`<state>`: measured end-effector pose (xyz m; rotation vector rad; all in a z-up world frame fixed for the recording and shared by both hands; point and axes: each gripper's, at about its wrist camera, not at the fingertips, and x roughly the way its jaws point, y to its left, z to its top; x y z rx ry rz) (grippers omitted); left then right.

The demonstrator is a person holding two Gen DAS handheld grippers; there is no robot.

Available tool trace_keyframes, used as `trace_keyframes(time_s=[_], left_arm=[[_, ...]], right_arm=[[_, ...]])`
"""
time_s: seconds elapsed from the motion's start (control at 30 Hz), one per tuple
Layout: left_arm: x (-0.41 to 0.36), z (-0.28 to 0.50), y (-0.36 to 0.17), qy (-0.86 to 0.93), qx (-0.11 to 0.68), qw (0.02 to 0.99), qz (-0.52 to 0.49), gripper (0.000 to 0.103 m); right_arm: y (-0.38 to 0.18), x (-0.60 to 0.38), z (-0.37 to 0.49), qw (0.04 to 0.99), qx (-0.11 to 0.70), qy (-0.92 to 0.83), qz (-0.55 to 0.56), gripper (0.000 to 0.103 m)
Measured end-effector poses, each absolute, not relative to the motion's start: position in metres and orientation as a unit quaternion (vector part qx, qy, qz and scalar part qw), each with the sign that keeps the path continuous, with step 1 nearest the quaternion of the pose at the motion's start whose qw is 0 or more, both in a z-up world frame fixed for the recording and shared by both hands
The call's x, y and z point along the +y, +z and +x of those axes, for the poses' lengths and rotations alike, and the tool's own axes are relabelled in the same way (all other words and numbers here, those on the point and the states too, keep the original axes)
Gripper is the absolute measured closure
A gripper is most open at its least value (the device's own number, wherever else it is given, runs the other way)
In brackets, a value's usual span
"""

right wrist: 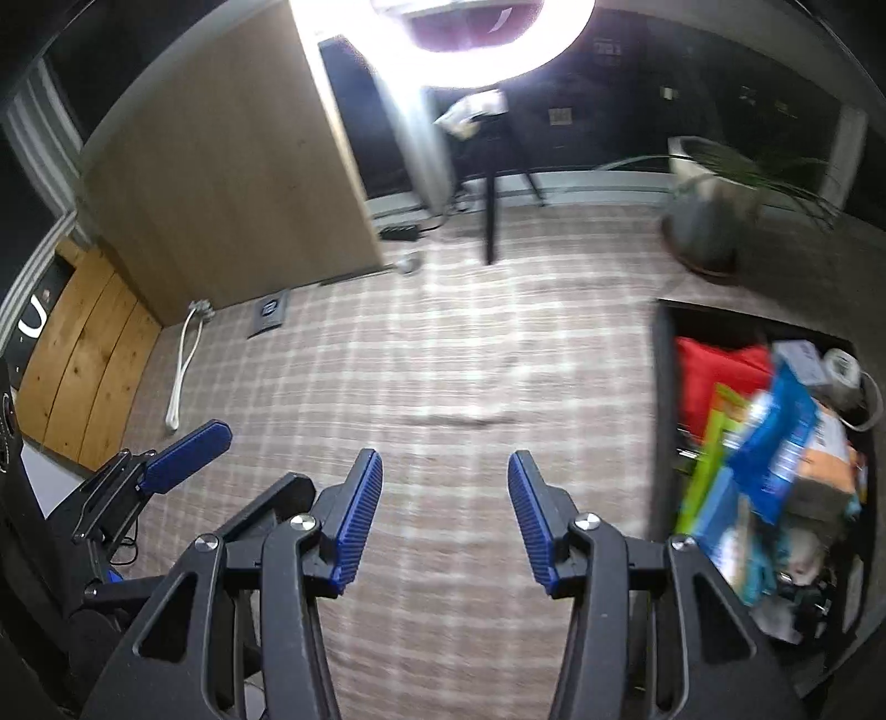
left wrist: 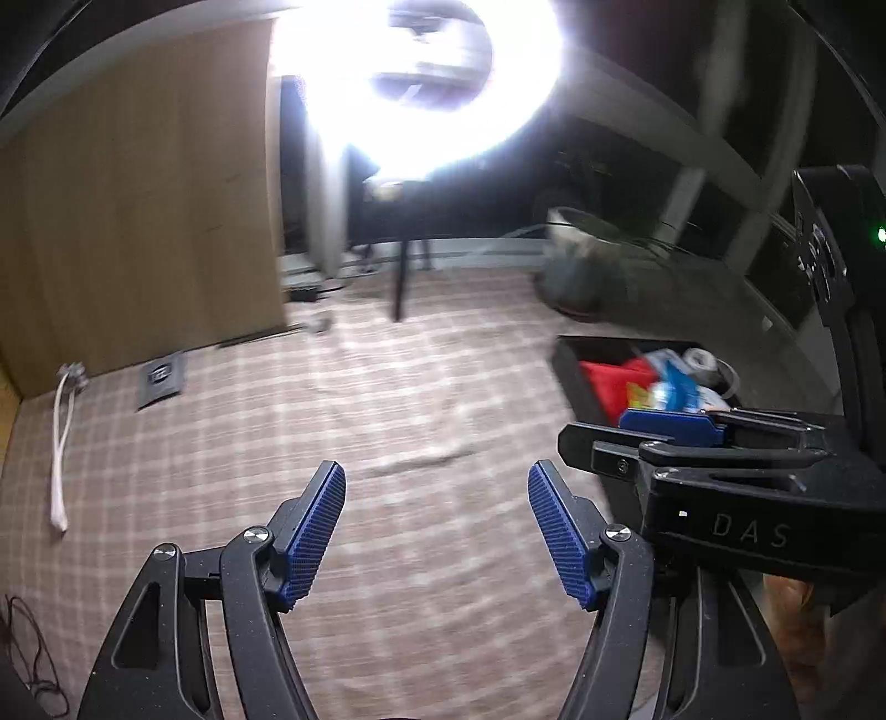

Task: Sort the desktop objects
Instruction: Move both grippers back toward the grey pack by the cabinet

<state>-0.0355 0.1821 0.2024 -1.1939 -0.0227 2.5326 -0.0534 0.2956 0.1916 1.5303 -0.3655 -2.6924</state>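
Note:
My left gripper (left wrist: 436, 481) is open and empty above the checked tablecloth (left wrist: 343, 421). My right gripper (right wrist: 446, 468) is open and empty over the same cloth (right wrist: 432, 354). A black box (right wrist: 662, 399) at the right holds several packets, among them a red one (right wrist: 720, 371) and a blue one (right wrist: 781, 443). The box also shows in the left wrist view (left wrist: 576, 376), behind the right gripper's body (left wrist: 747, 487). The left gripper's blue pad (right wrist: 188, 454) shows at the left of the right wrist view.
A white cable (right wrist: 185, 365) lies at the cloth's left edge by a grey socket plate (right wrist: 269, 313). A wooden panel (right wrist: 221, 183) stands behind. A potted plant (right wrist: 714, 221) sits at the back right. A bright ring light (right wrist: 459, 39) glares above on a black stand (right wrist: 490, 221).

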Motion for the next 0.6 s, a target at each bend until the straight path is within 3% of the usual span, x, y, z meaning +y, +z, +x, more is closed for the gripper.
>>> trace_keyframes(time_s=[0.6], left_arm=[[-0.062,-0.108,0.135,0.890,-0.107,-0.025,-0.443,0.037]], right_arm=[[0.164,0.090,-0.220,0.111,-0.061,-0.840,0.527,0.056]])
